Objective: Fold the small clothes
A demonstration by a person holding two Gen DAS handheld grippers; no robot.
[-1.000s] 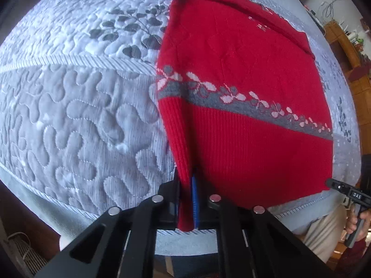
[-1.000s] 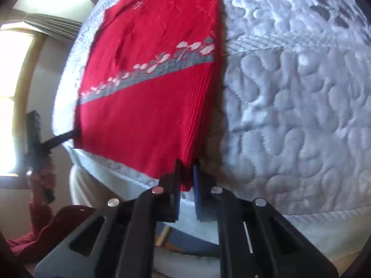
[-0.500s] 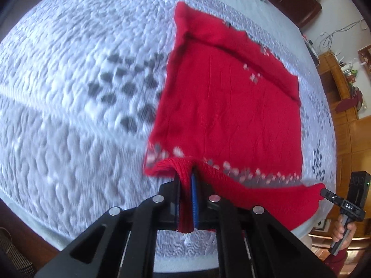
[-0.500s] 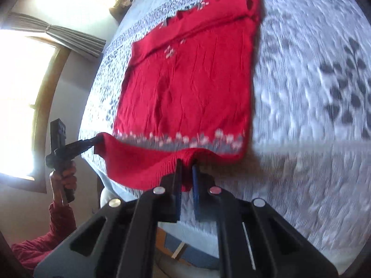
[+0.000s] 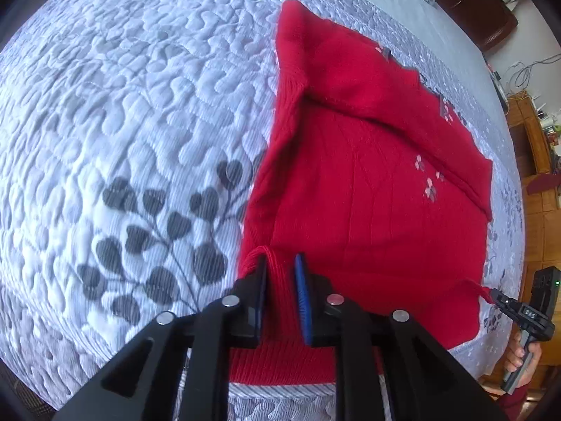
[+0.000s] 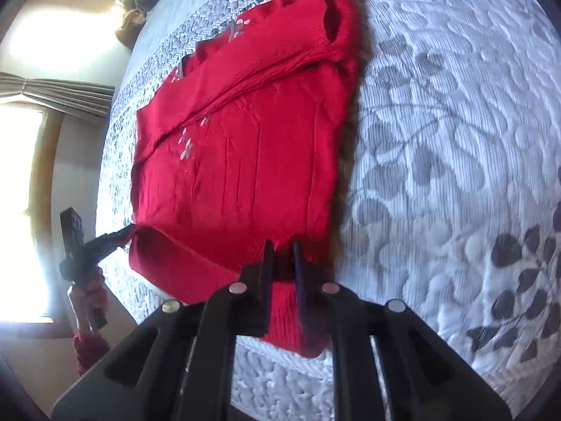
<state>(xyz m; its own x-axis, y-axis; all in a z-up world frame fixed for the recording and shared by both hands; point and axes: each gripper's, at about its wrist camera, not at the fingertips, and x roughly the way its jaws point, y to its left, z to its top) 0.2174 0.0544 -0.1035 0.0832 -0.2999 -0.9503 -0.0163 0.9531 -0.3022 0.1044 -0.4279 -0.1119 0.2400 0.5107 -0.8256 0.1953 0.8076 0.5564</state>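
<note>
Since a second ago, you have carried the ribbed hem up and over the body of the red sweater (image 5: 368, 210); the grey flower band that lay face-up then is now hidden beneath the folded layer. Judgement: the bottom-to-top fold is essentially laid, and what remains is the release.

Nearest the lens, your left gripper (image 5: 280, 280) has its jaws opening. A bunched ridge of red knit sits between them, touching the left pad; a slim gap shows at the blue pad (image 5: 302, 301). Your right gripper (image 6: 282, 263) is likewise opening, with the other hem corner between its jaws and the pads no longer clearly pressing. In the left wrist view, the right gripper's tip sits at the far hem corner.

Beyond the jaws, the sweater lies flat on the grey quilted bedspread (image 5: 140, 122), near the bed's edge. Its long axis runs away from you, hem end near, collar end far. A folded sleeve (image 6: 280, 52) crosses the upper body, its open cuff at the far right corner in the right wrist view.

Farther off: a curtained window (image 6: 52, 94) and wooden furniture (image 5: 536, 182).
</note>
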